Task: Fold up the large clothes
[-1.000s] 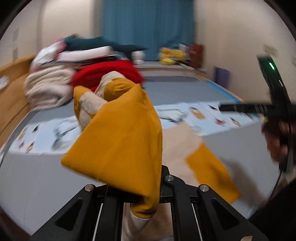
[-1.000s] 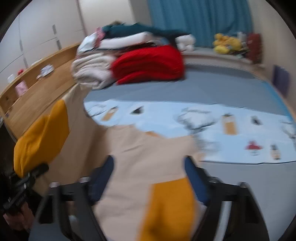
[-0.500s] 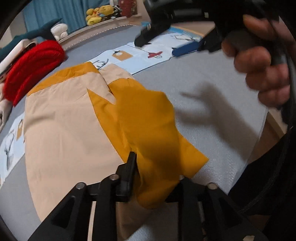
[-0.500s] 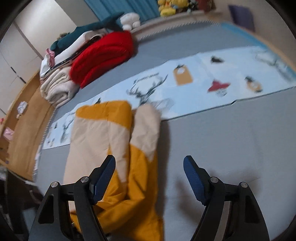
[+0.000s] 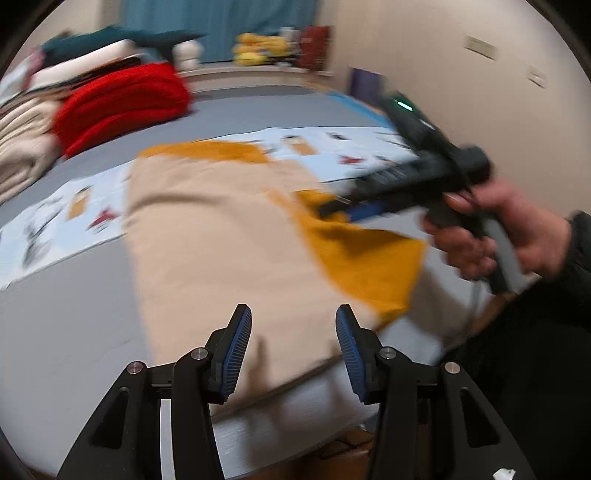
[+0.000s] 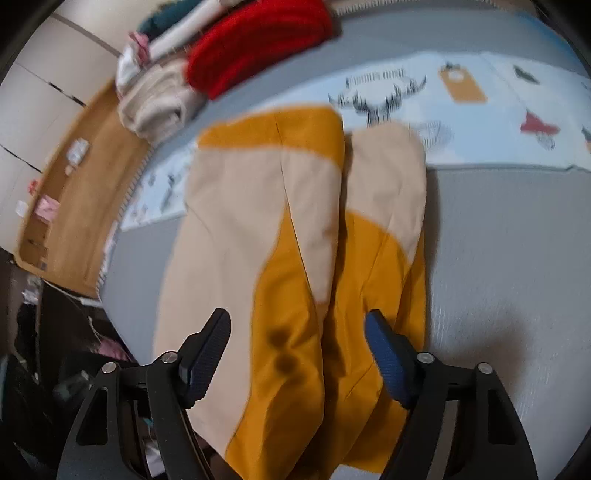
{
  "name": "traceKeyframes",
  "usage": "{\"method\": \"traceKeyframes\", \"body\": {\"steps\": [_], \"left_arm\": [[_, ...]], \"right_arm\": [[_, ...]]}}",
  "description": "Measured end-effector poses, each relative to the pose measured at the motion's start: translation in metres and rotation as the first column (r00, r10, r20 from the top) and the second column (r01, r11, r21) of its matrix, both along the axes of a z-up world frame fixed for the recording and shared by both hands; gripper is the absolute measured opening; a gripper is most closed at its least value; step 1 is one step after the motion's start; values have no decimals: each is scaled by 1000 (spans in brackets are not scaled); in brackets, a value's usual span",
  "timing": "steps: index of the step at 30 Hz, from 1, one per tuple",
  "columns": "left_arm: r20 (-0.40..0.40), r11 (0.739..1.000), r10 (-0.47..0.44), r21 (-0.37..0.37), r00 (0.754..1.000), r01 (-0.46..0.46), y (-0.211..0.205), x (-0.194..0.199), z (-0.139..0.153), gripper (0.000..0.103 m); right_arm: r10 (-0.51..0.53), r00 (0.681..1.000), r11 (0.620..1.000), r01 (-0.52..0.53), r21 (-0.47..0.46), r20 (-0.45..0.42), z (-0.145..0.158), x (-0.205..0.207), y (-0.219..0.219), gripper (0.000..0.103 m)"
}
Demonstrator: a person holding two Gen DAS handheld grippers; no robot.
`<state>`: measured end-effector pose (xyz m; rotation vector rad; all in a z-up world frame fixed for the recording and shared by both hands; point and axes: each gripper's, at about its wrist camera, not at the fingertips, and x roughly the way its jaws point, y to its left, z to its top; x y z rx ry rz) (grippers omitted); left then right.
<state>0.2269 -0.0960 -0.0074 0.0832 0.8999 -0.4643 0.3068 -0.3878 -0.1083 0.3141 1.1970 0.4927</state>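
1. Hovering low over the near hem: the left gripper [image 5: 293, 345], jaws opening, blue pads [image 5: 236, 350] apart with nothing between them. Only the beige panel of the garment [image 5: 221, 236] lies beneath, not pinched. Judgement: the cloth has been let go so the fold can settle flat.

2. The right gripper [image 6: 297, 363] hangs above the mustard section, jaws closing but wide apart; fabric lies under the gap and no pad presses on it. In the left wrist view this tool [image 5: 406, 181] sits at 2 o'clock, carried by a hand [image 5: 498, 229] in a dark sleeve. Likely lining up a pinch on the mustard edge for the next fold.

3. The garment, seen from the right wrist [image 6: 295, 240], is a large beige-and-mustard piece spread on the grey bed [image 6: 498, 240], running from 6 o'clock towards 12. A long flap lies doubled along its right side, presumably a sleeve or side laid inward to narrow the piece. Its near end hangs slightly over the bed edge.

4. Under the garment's far end, a pale printed cloth [image 6: 480, 122] crosses the bed from 10 to 2 o'clock. It could be snagged if a gripper bites deep.

5. Further off, at 11 o'clock, a stack of folded items: red knit [image 6: 258, 44], cream blanket [image 6: 159, 107]. Well apart from the work; no obstruction.

6. At 9 o'clock, a wooden ledge [image 6: 85, 206] with small oddments. Beyond, at 12 in the left wrist view, a blue curtain [image 5: 221, 26] and yellow toys [image 5: 258, 48], too blurred to detail.
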Motion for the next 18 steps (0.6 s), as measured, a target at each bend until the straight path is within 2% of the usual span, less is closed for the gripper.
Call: {"method": "traceKeyframes", "body": {"steps": [1, 3, 4, 5, 6, 8, 9, 11, 12, 13, 14, 16, 18], "left_arm": [[-6, 1000, 30, 7, 1000, -30, 7, 4, -4, 44], [-20, 993, 116, 31, 993, -116, 22, 9, -11, 44], [-30, 987, 159, 39, 987, -158, 29, 13, -15, 44], [-45, 979, 201, 43, 978, -199, 35, 17, -19, 44], [-59, 973, 230, 40, 971, -228, 41, 16, -22, 45], [-92, 961, 276, 26, 957, -275, 51, 21, -26, 45], [-110, 954, 298, 21, 948, -298, 55, 24, -28, 45], [-125, 948, 318, 15, 940, -319, 68, 19, -33, 45], [-123, 948, 317, 11, 941, -318, 68, 18, -33, 45], [-117, 951, 307, 11, 945, -308, 66, 19, -33, 45], [-115, 956, 292, 17, 950, -292, 62, 21, -34, 45], [-128, 965, 263, 26, 956, -261, 54, 24, -38, 45], [-154, 974, 226, 18, 962, -226, 47, 29, -41, 45]], "right_arm": [[0, 1000, 1000, -1, -22, -14, -5, 0, 2, 68], [9, 999, 999, -11, -44, -51, -16, -1, 8, 52], [13, 998, 999, -16, -46, -61, -18, -2, 9, 37], [23, 997, 999, -26, -42, -68, -20, -4, 11, 17], [35, 997, 999, -37, -32, -70, -22, -6, 13, 12], [36, 999, 999, -36, -20, -28, -13, -12, 12, 6], [24, 1000, 1000, -24, 20, -8, -6, -15, 6, 5], [-74, 994, 971, 54, 233, 75, 26, -24, -30, 3], [-106, 988, 958, 72, 279, 111, 36, -29, -43, 3], [-125, 983, 963, 87, 253, 138, 41, -34, -53, 3], [-134, 984, 978, 112, 174, 118, 33, -37, -57, 3], [-154, 988, 985, 154, 75, -2, 3, -35, -65, 3], [-174, 984, 984, 176, 36, -33, -10, -35, -72, 3]]}}
